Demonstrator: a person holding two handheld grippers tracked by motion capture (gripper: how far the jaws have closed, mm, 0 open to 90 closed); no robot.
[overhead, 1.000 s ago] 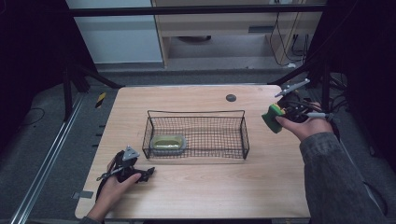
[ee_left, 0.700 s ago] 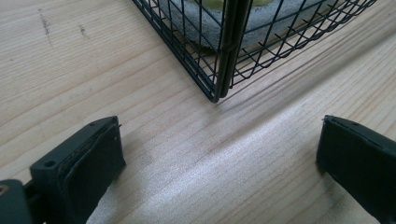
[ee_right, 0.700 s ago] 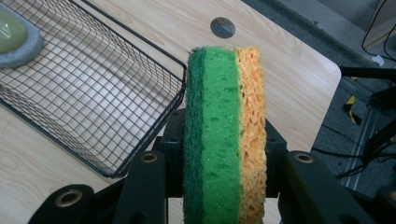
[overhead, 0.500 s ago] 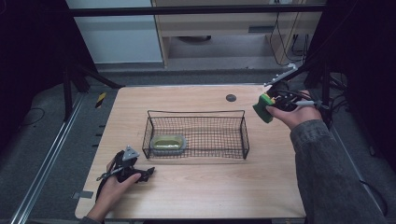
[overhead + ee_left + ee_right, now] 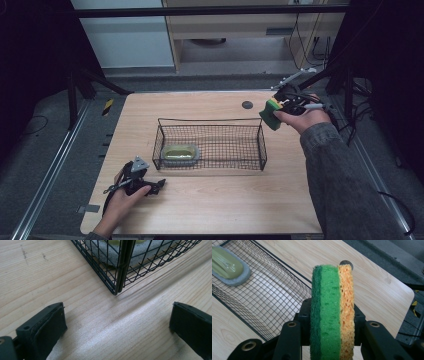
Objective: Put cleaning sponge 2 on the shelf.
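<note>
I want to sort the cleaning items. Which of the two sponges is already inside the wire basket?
The grey-edged sponge with the pale green top lies in the wire basket; the green and yellow sponge is gripped by the right gripper.

Green-and-yellow sponge [image 5: 271,114], stood on edge, clamped between the right gripper's [image 5: 283,108] jaws, held just beyond the wire basket's [image 5: 261,145] far right corner.

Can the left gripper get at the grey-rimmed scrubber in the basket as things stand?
Probably yes. The left gripper rests open on the table by the basket corner nearest the scrubber. The wire wall stands between them, but the open top leaves a way in from above.
</note>
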